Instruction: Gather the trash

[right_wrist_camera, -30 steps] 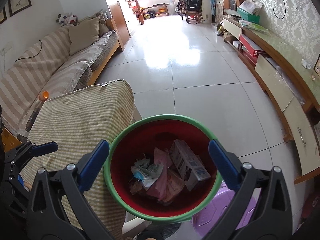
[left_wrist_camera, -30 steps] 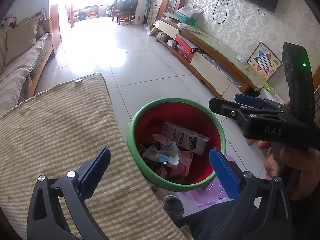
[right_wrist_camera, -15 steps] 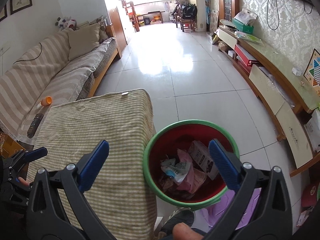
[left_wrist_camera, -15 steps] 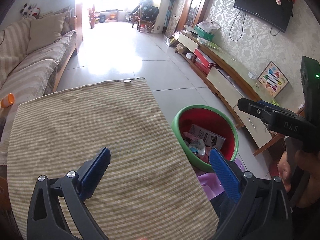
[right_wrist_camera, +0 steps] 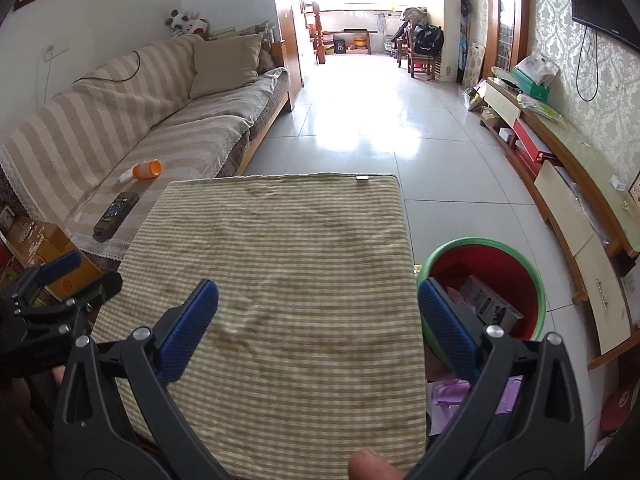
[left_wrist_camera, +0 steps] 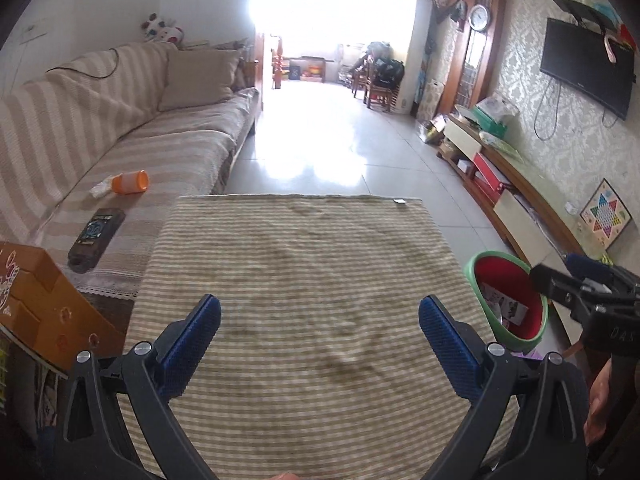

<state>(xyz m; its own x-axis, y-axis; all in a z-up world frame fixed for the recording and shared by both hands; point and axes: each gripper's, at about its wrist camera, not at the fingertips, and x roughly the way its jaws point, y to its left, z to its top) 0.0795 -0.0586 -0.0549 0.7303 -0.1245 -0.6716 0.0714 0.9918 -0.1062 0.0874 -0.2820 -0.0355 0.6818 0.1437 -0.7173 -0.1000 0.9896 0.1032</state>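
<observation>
A red bin with a green rim (right_wrist_camera: pixel 520 252) stands on the floor right of the table; it also shows in the left wrist view (left_wrist_camera: pixel 480 268). It holds a carton (right_wrist_camera: pixel 490 304) and crumpled wrappers. The table is covered by a striped cloth (left_wrist_camera: pixel 304 280), which also shows in the right wrist view (right_wrist_camera: pixel 272 264). My left gripper (left_wrist_camera: pixel 320 336) is open and empty above the cloth. My right gripper (right_wrist_camera: pixel 318 320) is open and empty, over the table's right edge beside the bin. Each gripper shows at the edge of the other's view.
A striped sofa (left_wrist_camera: pixel 120 140) stands left, with an orange cup (left_wrist_camera: pixel 130 183) and a dark remote (left_wrist_camera: pixel 96 234) on it. Cardboard boxes (left_wrist_camera: pixel 36 304) sit at the left. A low TV cabinet (right_wrist_camera: pixel 568 184) runs along the right wall. A purple thing (right_wrist_camera: pixel 472 394) lies under the bin.
Both grippers have swung left and back from above the bin to over the cloth-covered table. The bin now sits at the right of both views. Both stayed open.
</observation>
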